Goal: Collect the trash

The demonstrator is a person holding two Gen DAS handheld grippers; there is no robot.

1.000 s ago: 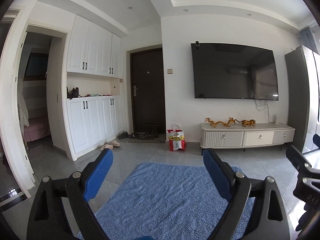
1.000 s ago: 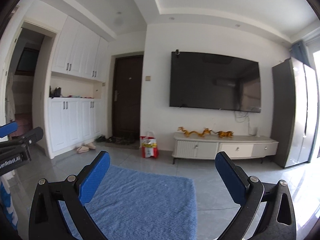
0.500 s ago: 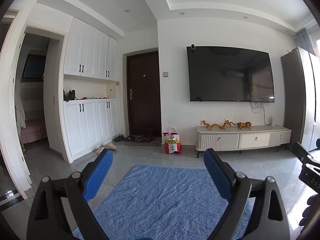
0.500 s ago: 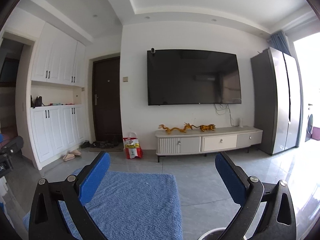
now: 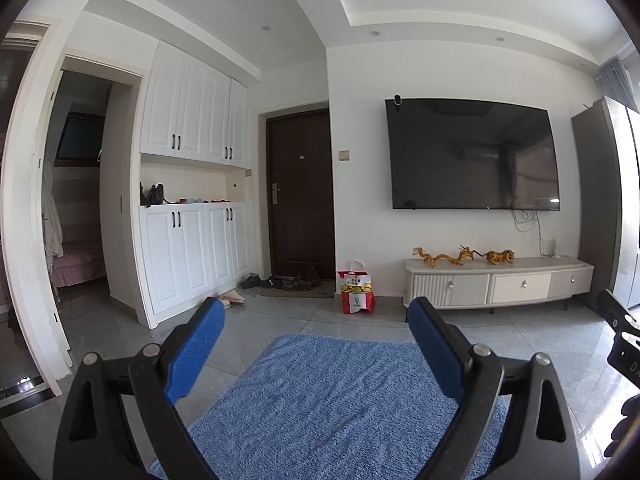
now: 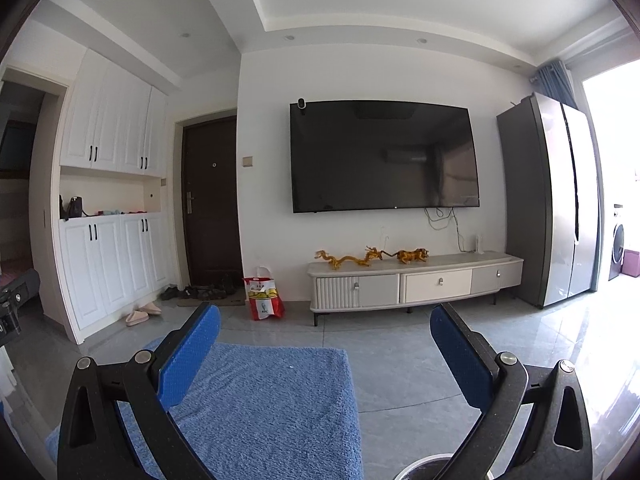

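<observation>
I hold my left gripper (image 5: pixel 316 336) and right gripper (image 6: pixel 326 344) level with jaws spread and empty, ready to grab. The likeliest trash, a red KFC bag (image 6: pixel 264 299), stands on the floor well ahead of them, beyond the blue rug (image 5: pixel 332 400).

A rug (image 6: pixel 260 396) is laid on the floor before a low cabinet (image 6: pixel 412 282) set under a wall-mounted television (image 6: pixel 384 160), with a bag (image 6: pixel 264 300) stood left of it, a door (image 6: pixel 212 200) behind, a refrigerator (image 6: pixel 548 200) at right.
</observation>
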